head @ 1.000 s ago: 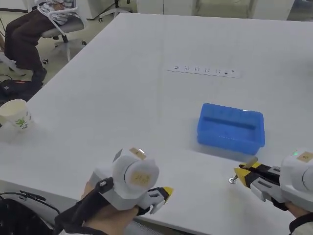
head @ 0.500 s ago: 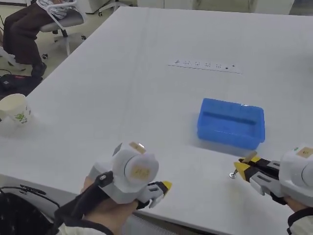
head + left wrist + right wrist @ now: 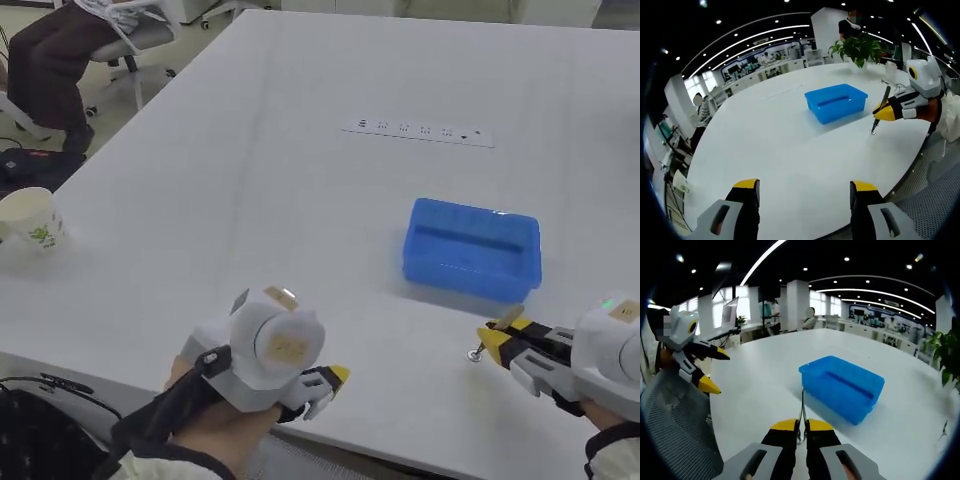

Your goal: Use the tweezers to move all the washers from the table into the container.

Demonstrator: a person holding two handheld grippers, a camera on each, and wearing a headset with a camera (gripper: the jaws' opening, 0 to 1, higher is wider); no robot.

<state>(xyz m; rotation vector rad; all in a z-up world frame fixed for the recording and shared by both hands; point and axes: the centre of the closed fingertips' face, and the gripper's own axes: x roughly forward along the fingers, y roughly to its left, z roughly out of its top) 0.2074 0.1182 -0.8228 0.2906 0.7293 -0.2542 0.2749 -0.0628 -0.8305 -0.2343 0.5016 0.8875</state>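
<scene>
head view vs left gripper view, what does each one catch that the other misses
The head view adds the paper cup near the table edge and the socket strip beyond the container. The left gripper view adds a potted plant at the far end and ceiling lights. Shared: the blue container, and the right gripper shut on the tweezers, tips down at the table.

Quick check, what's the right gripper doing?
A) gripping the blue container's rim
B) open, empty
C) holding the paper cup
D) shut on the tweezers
D: in its own view the right gripper is shut on the tweezers, which stick out forward toward the blue container without touching it.
</scene>
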